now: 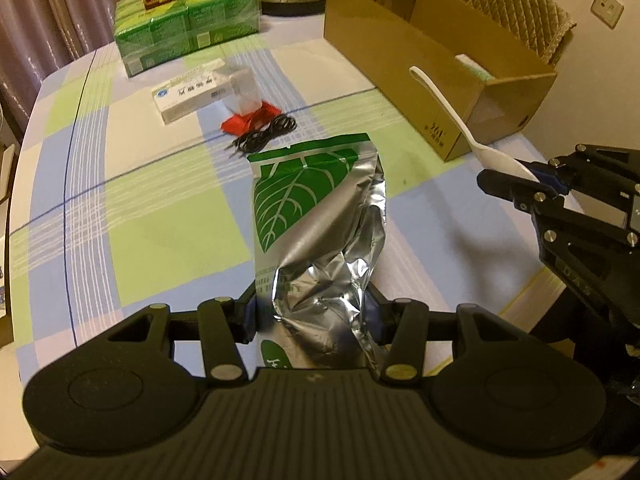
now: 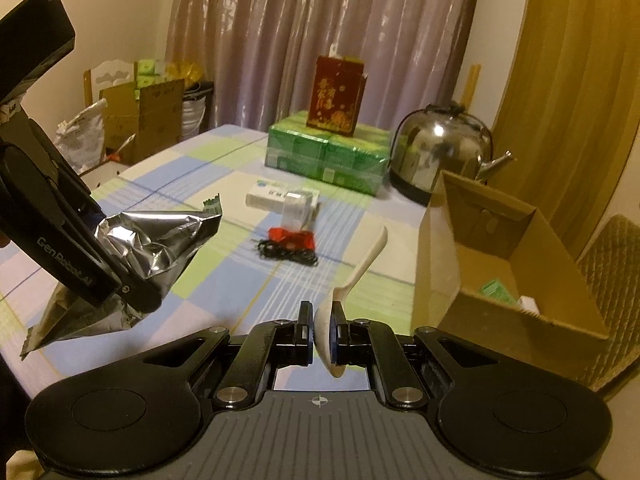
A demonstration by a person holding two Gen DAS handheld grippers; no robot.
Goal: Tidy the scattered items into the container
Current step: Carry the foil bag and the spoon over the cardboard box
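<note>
Two grippers each carry something above the checked tablecloth (image 1: pixel 132 200). Left wrist view: left gripper (image 1: pixel 312 312) clamps a silver-green foil pouch (image 1: pixel 316 216); cardboard box (image 1: pixel 436 92) stands beyond. Right wrist view: right gripper (image 2: pixel 322 332) pinches a white spoon (image 2: pixel 352 276) by its bowl, beside the box.

pouch (image 1: pixel 316 216): silver, green leaf | spoon (image 1: pixel 460 120): white | tablecloth (image 1: pixel 140 200): green-blue plaid

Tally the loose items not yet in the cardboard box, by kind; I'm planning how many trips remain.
Foil pouch, held in left hand-held gripper: 1
White plastic spoon, held in right hand-held gripper: 1
White carton: 1
Clear packet: 1
Red item: 1
Black cable: 1
Total: 6
</note>
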